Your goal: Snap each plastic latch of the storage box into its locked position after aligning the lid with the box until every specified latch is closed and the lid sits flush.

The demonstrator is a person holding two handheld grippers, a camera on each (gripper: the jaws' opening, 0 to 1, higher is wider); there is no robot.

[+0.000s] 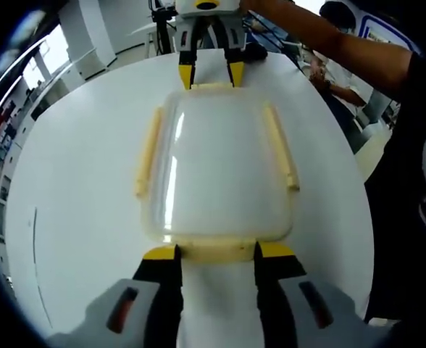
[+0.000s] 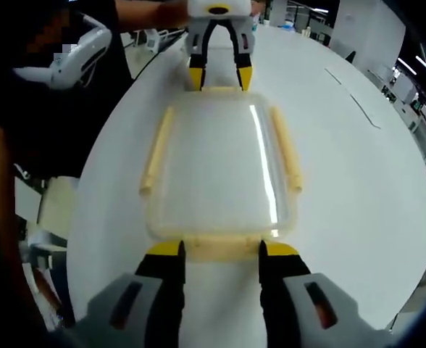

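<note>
Translucent storage box (image 1: 220, 170) between left tongs (image 1: 219, 251), right tongs (image 2: 220, 249)

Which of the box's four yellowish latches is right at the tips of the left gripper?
The short end latch, lying between the left gripper jaw tips. The two long side latches run along the lid's flanks, and the far end latch sits at the right gripper.

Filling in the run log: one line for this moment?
translucent plastic storage box on white table, lid on | left gripper open at near end latch | right gripper open at opposite end latch
</note>
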